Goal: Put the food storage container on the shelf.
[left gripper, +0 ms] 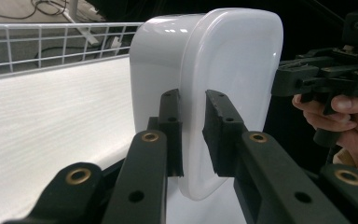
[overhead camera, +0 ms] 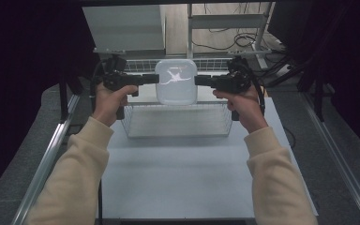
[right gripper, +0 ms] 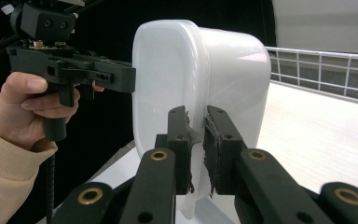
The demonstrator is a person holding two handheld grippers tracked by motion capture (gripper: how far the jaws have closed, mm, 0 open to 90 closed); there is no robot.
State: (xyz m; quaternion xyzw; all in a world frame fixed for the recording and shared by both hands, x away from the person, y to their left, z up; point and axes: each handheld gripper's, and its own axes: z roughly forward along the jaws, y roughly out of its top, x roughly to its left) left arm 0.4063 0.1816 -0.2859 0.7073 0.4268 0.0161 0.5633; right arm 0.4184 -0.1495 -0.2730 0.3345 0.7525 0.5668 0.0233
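A glossy white rounded tub (overhead camera: 176, 82) hangs tilted on edge, its rim pinched by left gripper (left gripper: 192, 133) and right gripper (right gripper: 196, 149).

White tub (left gripper: 233, 60): glossy, smooth plastic with bright highlights. Basket (overhead camera: 178, 123): thin white-coated metal wire. Hand-held gripper pads (right gripper: 214, 144): matt black, rough and frayed; surface (overhead camera: 178, 183): matt pale grey.

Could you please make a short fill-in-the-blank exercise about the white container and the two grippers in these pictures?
1. The white container is held up above a wire ____.
2. The left gripper and the right gripper each clamp the container's ____.
3. The container is gripped from ____ opposite sides.
4. The person's sleeves are ____ in colour.

Missing words: basket; rim; two; cream
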